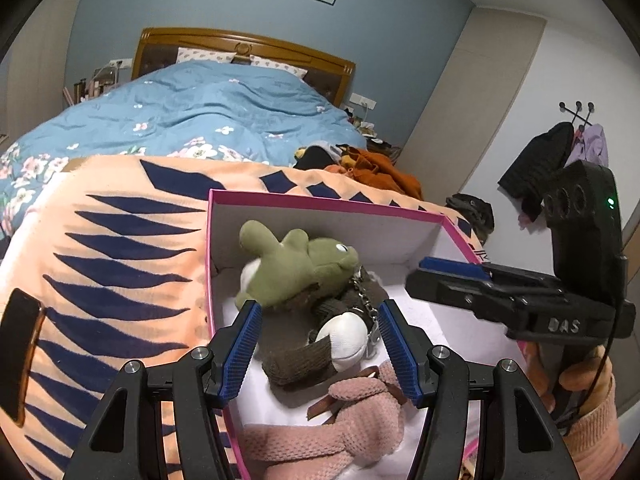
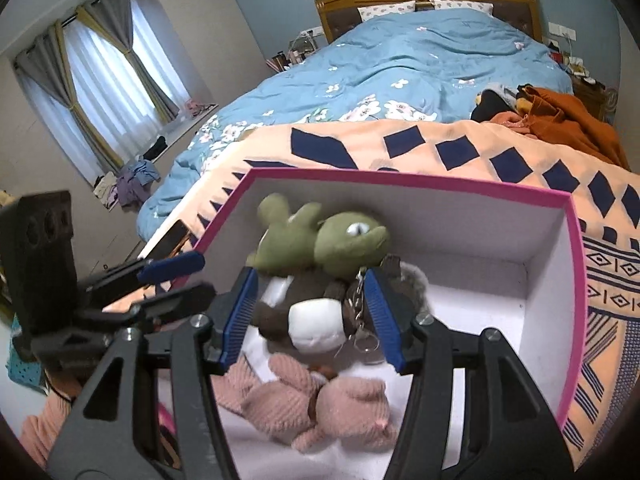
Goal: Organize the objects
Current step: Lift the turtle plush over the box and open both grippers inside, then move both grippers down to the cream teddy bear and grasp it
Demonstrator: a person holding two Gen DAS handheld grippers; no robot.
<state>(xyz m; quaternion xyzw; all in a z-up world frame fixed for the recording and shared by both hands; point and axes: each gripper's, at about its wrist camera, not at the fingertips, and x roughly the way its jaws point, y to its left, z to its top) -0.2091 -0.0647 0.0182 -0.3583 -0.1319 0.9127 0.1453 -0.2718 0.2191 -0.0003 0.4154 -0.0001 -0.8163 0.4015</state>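
**Three plush toys boxed, both grippers empty above them**

Nearest you, low in the left wrist view, your left gripper hangs over the pink-rimmed box with its jaws spread wide and nothing between them. Your right gripper does the same in its own view, wide and empty. Just beyond the fingers, at bottom centre, the pink knitted bunny lies flat on the white box floor. Past it the brown plush with white paws and a key chain touches the green plush, which leans on the far wall. All three look soft and limp. Judging from this, the boxing is largely done; no loose toys show on the orange patterned blanket, though a dark phone lies at left, and clothes sit farther up the bed
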